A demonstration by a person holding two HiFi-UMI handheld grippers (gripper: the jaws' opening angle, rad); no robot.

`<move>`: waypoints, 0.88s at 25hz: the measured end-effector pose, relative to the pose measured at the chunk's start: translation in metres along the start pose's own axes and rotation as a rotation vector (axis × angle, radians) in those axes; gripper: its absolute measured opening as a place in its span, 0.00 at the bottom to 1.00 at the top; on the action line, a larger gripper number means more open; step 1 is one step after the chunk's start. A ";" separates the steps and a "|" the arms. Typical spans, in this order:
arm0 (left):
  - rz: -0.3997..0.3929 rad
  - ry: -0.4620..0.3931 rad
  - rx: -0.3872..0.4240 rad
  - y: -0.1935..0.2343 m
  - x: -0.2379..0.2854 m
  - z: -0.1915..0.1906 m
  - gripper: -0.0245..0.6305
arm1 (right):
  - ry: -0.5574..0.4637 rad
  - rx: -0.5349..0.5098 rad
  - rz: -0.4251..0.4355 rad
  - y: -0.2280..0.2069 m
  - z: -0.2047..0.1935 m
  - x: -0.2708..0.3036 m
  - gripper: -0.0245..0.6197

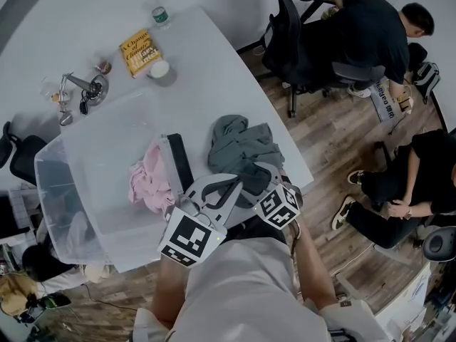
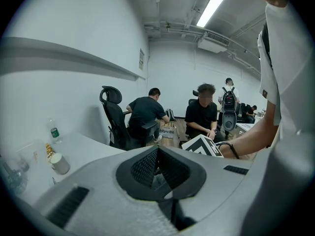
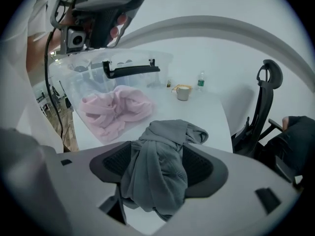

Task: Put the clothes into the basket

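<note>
A grey garment [image 1: 239, 141] lies bunched on the white table [image 1: 214, 63], just right of the clear plastic basket [image 1: 71, 148]. A pink garment [image 1: 149, 180] lies inside the basket against its right wall, below the black handle [image 1: 179, 161]. My right gripper [image 1: 251, 177] stands open over the near end of the grey garment. In the right gripper view the grey garment [image 3: 157, 176] fills the space between the jaws of my right gripper [image 3: 157, 156], and the pads do not squeeze it. My left gripper [image 1: 217, 189] hangs beside it; in its own view my left gripper [image 2: 157, 167] looks shut, with nothing clearly held.
A yellow book [image 1: 139, 50], a cup [image 1: 160, 70], a bottle [image 1: 160, 13] and small metal items [image 1: 85, 87] sit at the table's far end. Office chairs [image 1: 299, 41] and seated people [image 1: 406, 191] are to the right, beyond the table edge.
</note>
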State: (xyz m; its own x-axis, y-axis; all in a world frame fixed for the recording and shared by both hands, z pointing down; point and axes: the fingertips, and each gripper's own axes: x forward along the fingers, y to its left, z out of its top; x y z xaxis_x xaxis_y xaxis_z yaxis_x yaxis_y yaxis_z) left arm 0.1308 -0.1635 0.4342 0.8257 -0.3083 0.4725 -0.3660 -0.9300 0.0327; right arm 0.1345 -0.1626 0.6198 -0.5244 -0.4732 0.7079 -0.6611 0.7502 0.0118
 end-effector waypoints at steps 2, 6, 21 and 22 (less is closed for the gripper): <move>-0.005 0.004 0.000 0.000 0.002 -0.001 0.05 | 0.021 0.001 0.006 0.001 -0.009 0.008 0.55; -0.014 0.008 0.000 -0.001 0.004 -0.001 0.05 | 0.045 0.006 0.019 0.003 -0.022 0.022 0.61; -0.017 0.001 -0.007 0.002 0.003 -0.001 0.05 | 0.096 -0.033 0.000 0.007 -0.054 0.067 0.78; -0.017 0.002 -0.007 0.002 0.002 -0.001 0.05 | 0.100 -0.037 -0.001 0.007 -0.055 0.069 0.78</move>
State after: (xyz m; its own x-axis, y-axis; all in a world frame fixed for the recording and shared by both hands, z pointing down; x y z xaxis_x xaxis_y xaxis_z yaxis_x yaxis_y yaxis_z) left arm 0.1317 -0.1657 0.4362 0.8310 -0.2925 0.4733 -0.3551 -0.9337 0.0466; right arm 0.1233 -0.1646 0.7075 -0.4661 -0.4269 0.7749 -0.6404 0.7671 0.0374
